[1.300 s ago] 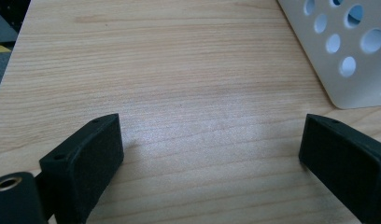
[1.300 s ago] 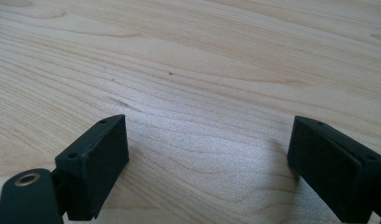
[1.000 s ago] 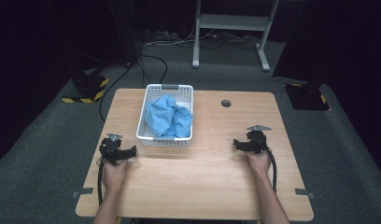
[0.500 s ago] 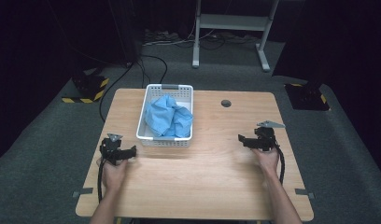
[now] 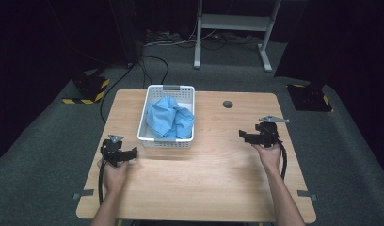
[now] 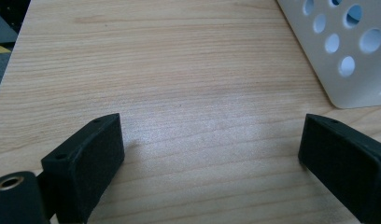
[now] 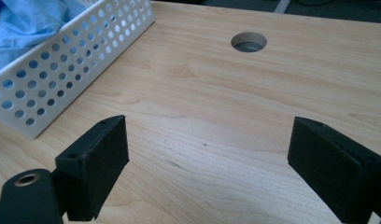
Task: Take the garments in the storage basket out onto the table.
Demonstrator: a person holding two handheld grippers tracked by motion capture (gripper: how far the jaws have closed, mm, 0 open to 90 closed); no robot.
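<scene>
A white perforated basket (image 5: 155,89) stands on the wooden table (image 5: 213,169), left of centre toward the back. Crumpled blue cloth (image 5: 169,117) lies heaped inside it. My left gripper (image 5: 130,154) rests low on the table just left of the basket's near corner (image 6: 347,70), jaws wide apart with bare wood between them. My right gripper (image 5: 244,137) is held at the table's right side, apart from the basket (image 7: 62,70), also open and holding nothing. Blue cloth (image 7: 25,23) shows over the basket rim in the right gripper view.
A round cable hole (image 5: 228,104) sits in the tabletop behind the right gripper, also seen as a hole (image 7: 248,42) ahead of its jaws. Grey carpet, cables and a metal stand (image 5: 232,23) lie beyond the table.
The right gripper has drifted slightly right and toward the table's edge. The left gripper and the basket have stayed where they were.
</scene>
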